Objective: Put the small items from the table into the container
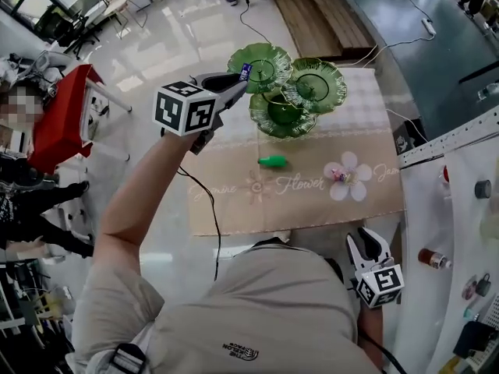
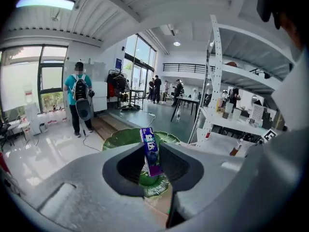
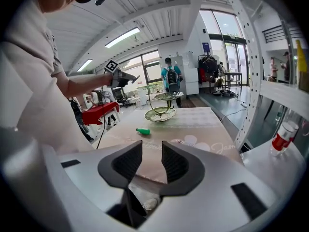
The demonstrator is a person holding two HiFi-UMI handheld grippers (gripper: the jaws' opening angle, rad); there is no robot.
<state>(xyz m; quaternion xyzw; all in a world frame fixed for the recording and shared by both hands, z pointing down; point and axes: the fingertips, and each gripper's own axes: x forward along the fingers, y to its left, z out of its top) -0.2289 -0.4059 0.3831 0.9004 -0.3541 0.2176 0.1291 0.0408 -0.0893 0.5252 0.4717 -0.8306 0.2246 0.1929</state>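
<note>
My left gripper (image 1: 242,77) is raised beside the green tiered glass dish stand (image 1: 290,88) and is shut on a small blue-purple packet (image 1: 245,72). In the left gripper view the packet (image 2: 150,151) stands upright between the jaws, with a green dish (image 2: 131,137) just beyond and below it. A small green item (image 1: 273,161) lies on the tablecloth, and a small pink wrapped item (image 1: 340,175) rests on the printed flower. My right gripper (image 1: 368,248) hangs at the table's near edge, open and empty. Its view shows the green item (image 3: 142,131) and the stand (image 3: 161,105) far ahead.
The table (image 1: 234,209) carries a tan cloth with flower print. A white perforated shelf unit (image 1: 460,209) with bottles stands at the right. A red table (image 1: 66,115) and people are off to the left. A cable (image 1: 209,209) hangs from the left gripper.
</note>
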